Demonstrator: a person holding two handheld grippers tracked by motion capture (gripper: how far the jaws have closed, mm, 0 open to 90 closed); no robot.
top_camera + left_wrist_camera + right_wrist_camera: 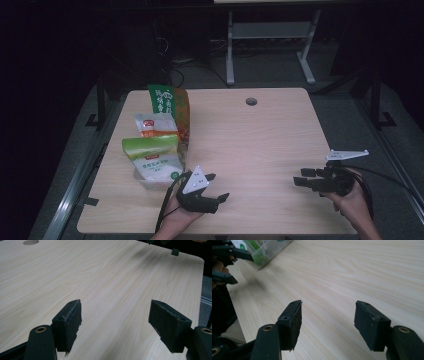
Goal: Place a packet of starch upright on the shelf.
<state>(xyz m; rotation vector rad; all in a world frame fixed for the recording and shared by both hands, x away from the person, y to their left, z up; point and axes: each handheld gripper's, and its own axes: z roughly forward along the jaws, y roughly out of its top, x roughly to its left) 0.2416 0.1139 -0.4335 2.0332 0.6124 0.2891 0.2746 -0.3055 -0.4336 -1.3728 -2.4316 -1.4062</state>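
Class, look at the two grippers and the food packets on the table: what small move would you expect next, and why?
Probably the left gripper turns and reaches toward the green-and-white packet just beside it. Both grippers stand open with nothing between the jaws, and the right gripper is far across the bare table from the packets.

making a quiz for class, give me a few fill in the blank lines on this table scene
1. The jaws of the left gripper stand ____, with nothing between them.
2. The snack bags lie on the ____ side of the table in the high view.
3. The right gripper points toward the ____ gripper.
4. The round hole lies near the table's ____ edge.

Missing words: open; left; left; far
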